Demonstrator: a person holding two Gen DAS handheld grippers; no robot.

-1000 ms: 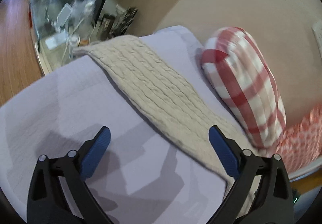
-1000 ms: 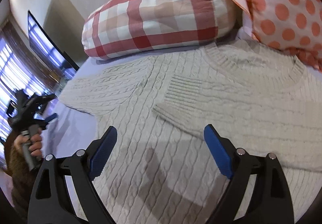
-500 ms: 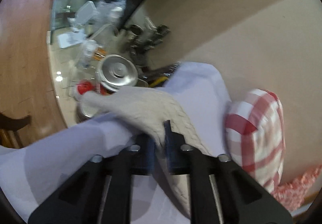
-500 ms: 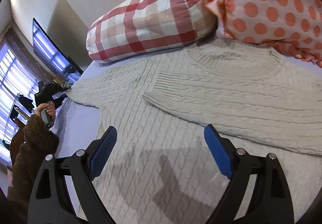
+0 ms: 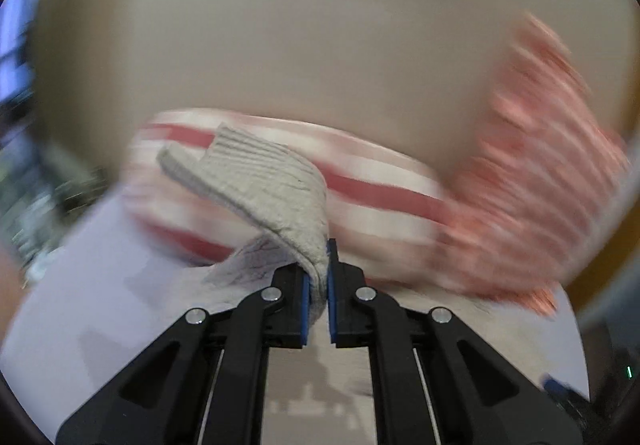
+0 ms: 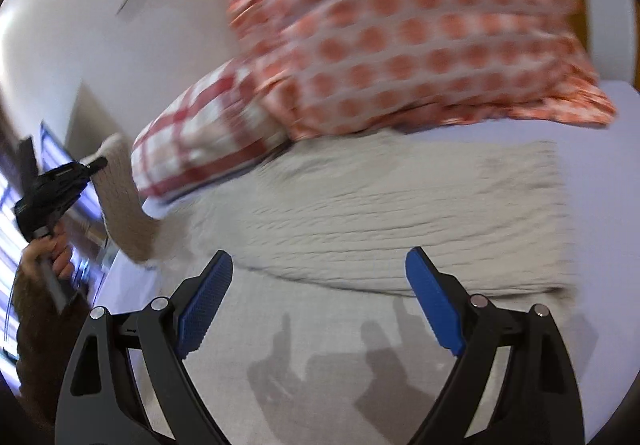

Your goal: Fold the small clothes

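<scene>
One knit sweater on bed mid-frame, two pillows, blurred, probably behind it. Left claw clamped on raised sleeve cuff; right claw wide open, empty, above sweater.

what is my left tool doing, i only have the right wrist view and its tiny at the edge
Observer: The left tool is shut on the sweater's sleeve, with the ribbed cuff end flopping over above its pads.
Operator: is the sleeve off the bed
Observer: Yes at the grip; the left view shows the sleeve lifted in front of the checked pillow, with the lilac sheet below it.
Operator: anything past that pillow
Observer: The left view shows the dotted pillow to its right, too blurred to say more.
</scene>
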